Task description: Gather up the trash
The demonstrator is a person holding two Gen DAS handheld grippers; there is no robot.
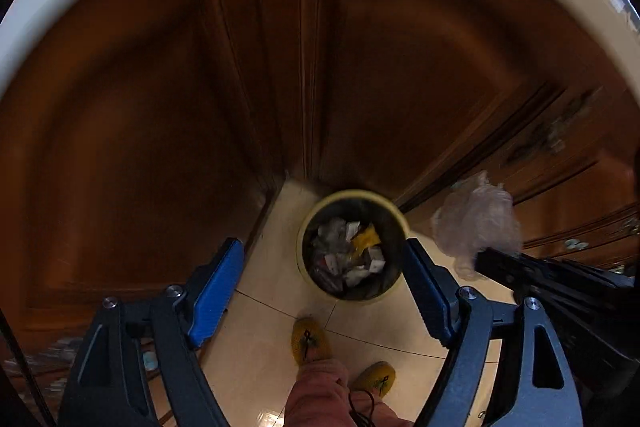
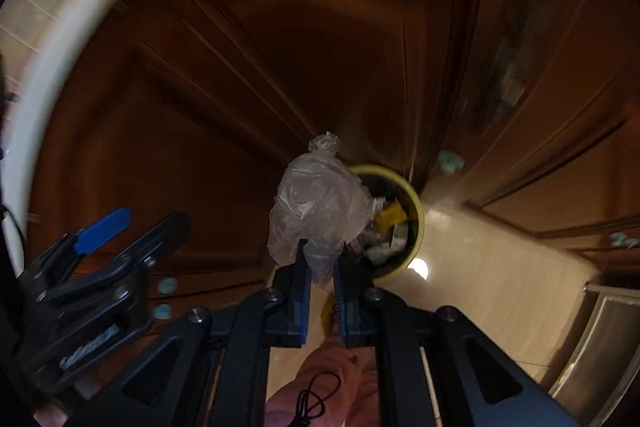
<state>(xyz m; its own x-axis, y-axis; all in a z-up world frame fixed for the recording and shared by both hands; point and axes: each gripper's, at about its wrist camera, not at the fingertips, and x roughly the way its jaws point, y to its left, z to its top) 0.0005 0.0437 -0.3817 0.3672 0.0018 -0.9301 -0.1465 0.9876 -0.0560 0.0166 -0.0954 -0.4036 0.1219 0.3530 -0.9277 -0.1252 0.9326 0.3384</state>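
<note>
A round bin with a yellow rim (image 1: 352, 195) stands on the pale floor below, filled with crumpled paper and wrappers; its rim (image 2: 416, 211) also shows in the right wrist view. My left gripper (image 1: 324, 259) hangs open above the bin with nothing between its blue pads (image 1: 218, 291). My right gripper (image 2: 322, 259) is shut on a crumpled clear plastic bag (image 2: 320, 207), held just left of the bin's mouth. That bag (image 1: 478, 219) and the right gripper (image 1: 480, 259) appear at the right of the left wrist view.
Brown wooden cabinet doors (image 1: 180, 99) rise around the bin on both sides, with drawers (image 1: 580, 235) at the right. A person's yellow slippers (image 1: 310, 341) and pink trouser leg (image 1: 320, 395) stand just before the bin. A steel appliance edge (image 2: 600, 339) is at lower right.
</note>
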